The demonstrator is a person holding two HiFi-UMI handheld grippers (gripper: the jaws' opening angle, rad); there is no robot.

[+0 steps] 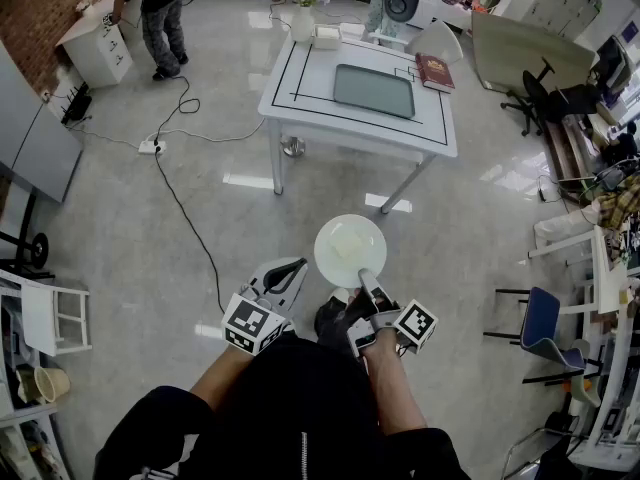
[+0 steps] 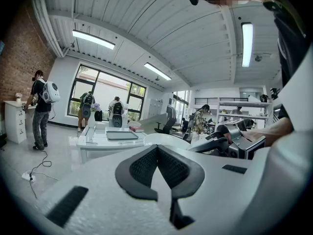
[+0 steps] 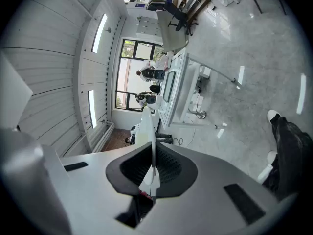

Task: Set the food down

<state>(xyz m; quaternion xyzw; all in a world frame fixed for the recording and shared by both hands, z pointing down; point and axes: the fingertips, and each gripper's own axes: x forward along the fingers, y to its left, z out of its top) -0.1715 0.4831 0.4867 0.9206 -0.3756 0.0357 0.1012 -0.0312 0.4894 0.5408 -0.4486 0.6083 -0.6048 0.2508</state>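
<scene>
Head view, plate: round white plate (image 1: 350, 251) with pale food (image 1: 355, 245) on it, in the air above the floor (image 1: 200, 188), well short of the desk (image 1: 300, 118).
Head view, right hand-held gripper (image 1: 368, 286): clamped on the plate's near rim.
Head view, left hand-held gripper (image 1: 287, 273): just beside the plate, apart from it.
Left gripper view, jaws: pressed together, nothing between them.
Right gripper view, jaws: nearly closed, the plate rim edge-on between the pads.

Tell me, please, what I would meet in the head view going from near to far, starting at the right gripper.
right gripper → white plate held in its jaws → white table → grey mat → vase of flowers
</scene>
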